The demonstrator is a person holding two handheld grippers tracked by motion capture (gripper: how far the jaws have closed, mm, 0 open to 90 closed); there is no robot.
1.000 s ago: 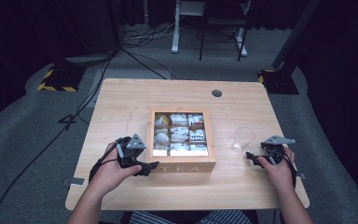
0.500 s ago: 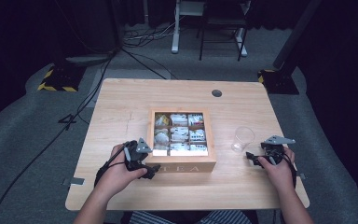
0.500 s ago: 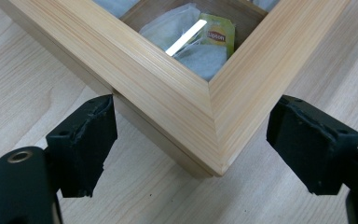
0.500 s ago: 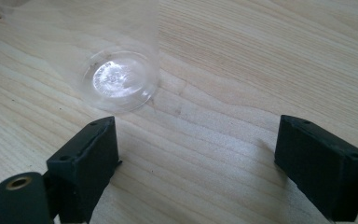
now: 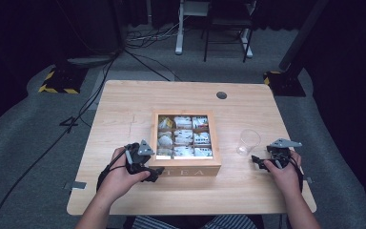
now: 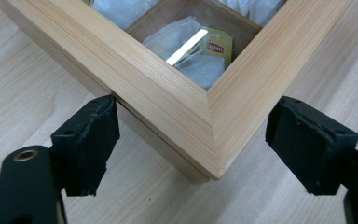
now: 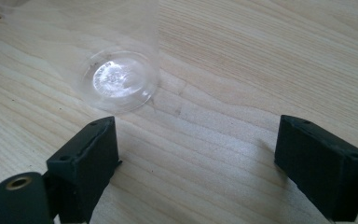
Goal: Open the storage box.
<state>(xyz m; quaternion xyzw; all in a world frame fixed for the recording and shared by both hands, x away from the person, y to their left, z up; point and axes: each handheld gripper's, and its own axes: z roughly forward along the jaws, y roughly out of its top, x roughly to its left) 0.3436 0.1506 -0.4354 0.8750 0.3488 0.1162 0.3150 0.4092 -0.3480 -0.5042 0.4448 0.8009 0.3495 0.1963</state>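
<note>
Black hand-held gripper (image 5: 148, 167), grey triangular plate, trailing cable

Square light-wood compartment box (image 5: 186, 168): the letters "TEA" stand on its front wall, facing the person, legible in the high view.

Yellow paper tag (image 6: 216, 44) on a white tea bag in the box's corner compartment: brand name "Lipton" in small print, legible in the left gripper view.

Printing on the other tea bags is too small to read.
</note>
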